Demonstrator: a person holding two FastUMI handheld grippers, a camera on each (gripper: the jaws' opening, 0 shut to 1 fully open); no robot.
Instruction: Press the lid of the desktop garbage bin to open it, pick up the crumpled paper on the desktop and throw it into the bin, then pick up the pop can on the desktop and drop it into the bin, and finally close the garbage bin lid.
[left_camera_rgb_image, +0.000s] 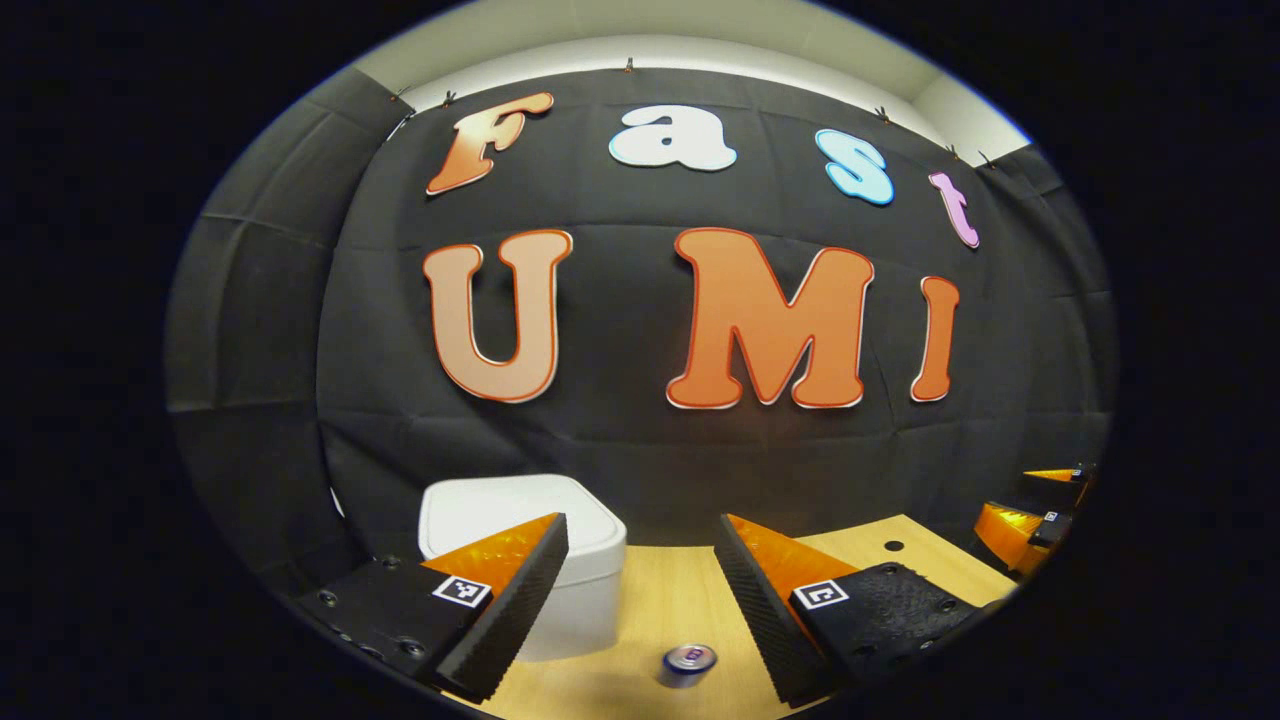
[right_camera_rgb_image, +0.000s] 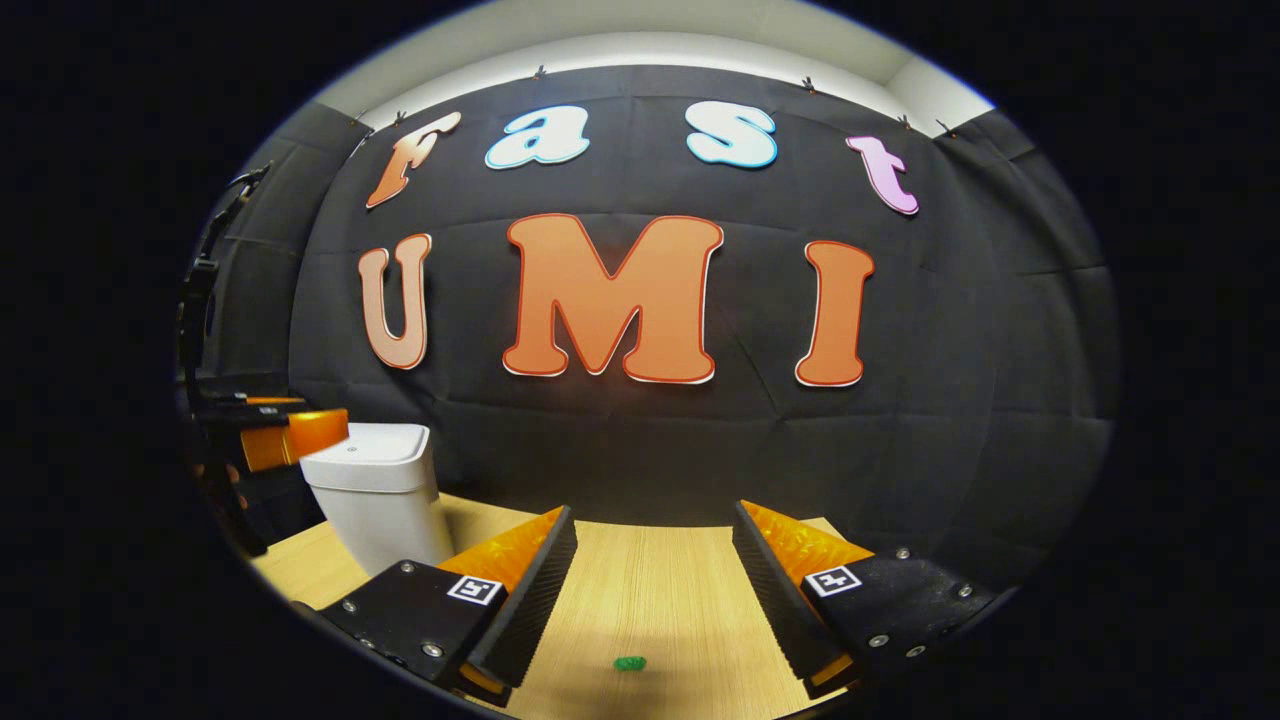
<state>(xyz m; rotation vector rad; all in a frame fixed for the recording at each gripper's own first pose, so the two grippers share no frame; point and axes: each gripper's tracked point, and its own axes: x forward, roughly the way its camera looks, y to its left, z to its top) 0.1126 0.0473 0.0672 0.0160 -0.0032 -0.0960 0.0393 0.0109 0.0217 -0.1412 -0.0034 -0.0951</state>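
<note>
- My left gripper (left_camera_rgb_image: 640, 600) hangs above the wooden desktop (left_camera_rgb_image: 680, 600) with its jaws spread wide and nothing between them.
- In the left gripper view the white garbage bin (left_camera_rgb_image: 590, 600) stands just behind my left-hand finger, which covers part of its front; its lid (left_camera_rgb_image: 500, 510) lies flat and closed.
- The pop can (left_camera_rgb_image: 688, 665) sits on the desk low in that view, near the bottom edge, between my two fingers and a little nearer the right one; I see its top end and a blue side. It touches neither finger.
- A small dark round mark (left_camera_rgb_image: 893, 546) shows on the desktop farther back, to the right.
- At the far right edge of the left gripper view I can see my other gripper, held off to the side and well apart from the bin.
- My right gripper (right_camera_rgb_image: 650, 590) is likewise wide open and empty, held over the desk.
- In the right gripper view the bin (right_camera_rgb_image: 375, 490) stands at the left, beyond my left-hand finger, lid shut, close to the black cloth wall (right_camera_rgb_image: 1000, 350).
- Just left of the bin in that view my left gripper (right_camera_rgb_image: 285, 435) shows at about lid height; I cannot tell whether it touches the lid.
- A small green thing (right_camera_rgb_image: 629, 663) lies on the desk between my right gripper's fingers; it is too small to tell what it is.
</note>
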